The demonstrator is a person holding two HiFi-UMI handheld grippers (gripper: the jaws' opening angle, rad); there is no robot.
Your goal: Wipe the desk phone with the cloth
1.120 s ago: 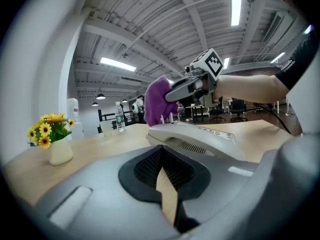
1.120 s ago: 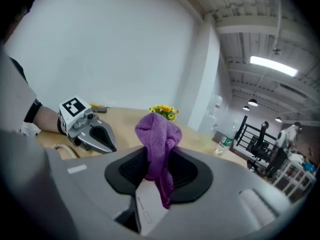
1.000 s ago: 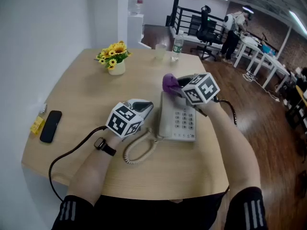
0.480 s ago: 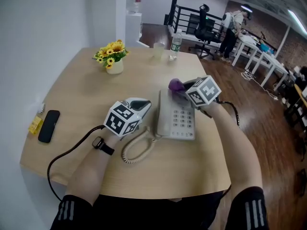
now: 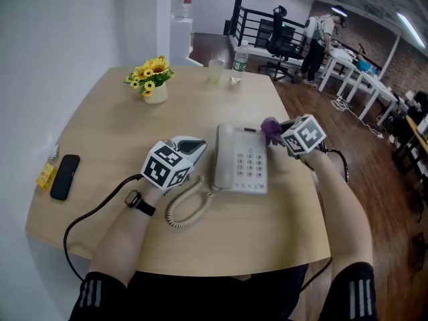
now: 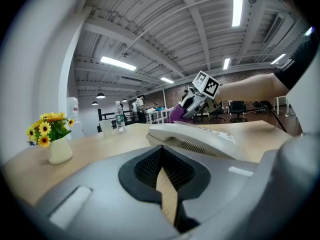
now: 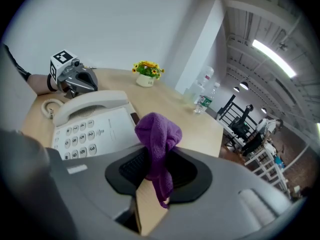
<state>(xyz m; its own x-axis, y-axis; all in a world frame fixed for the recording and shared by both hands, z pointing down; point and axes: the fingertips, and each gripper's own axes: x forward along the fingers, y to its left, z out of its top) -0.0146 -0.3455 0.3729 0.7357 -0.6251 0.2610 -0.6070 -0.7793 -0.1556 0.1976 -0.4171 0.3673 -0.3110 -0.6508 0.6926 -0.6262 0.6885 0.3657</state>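
Note:
A light grey desk phone (image 5: 242, 160) lies mid-table with its handset (image 5: 223, 154) resting along its left side. My right gripper (image 5: 281, 131) is shut on a purple cloth (image 5: 270, 128), which hangs at the phone's upper right edge. In the right gripper view the cloth (image 7: 157, 133) is bunched between the jaws of that gripper (image 7: 155, 160), just right of the keypad (image 7: 82, 134). My left gripper (image 5: 194, 146) rests shut beside the handset on the left, holding nothing. In the left gripper view the phone (image 6: 200, 141) lies just beyond that gripper (image 6: 162, 160).
The phone's coiled cord (image 5: 186, 202) loops toward the front edge. A vase of yellow flowers (image 5: 151, 80), a cup (image 5: 215, 70) and a water bottle (image 5: 236, 59) stand at the back. A black mobile phone (image 5: 59, 176) lies far left. The table's right edge is near my right gripper.
My right gripper has carried the cloth rightward, from over the phone's top to its upper right edge. The left gripper has stayed beside the handset.

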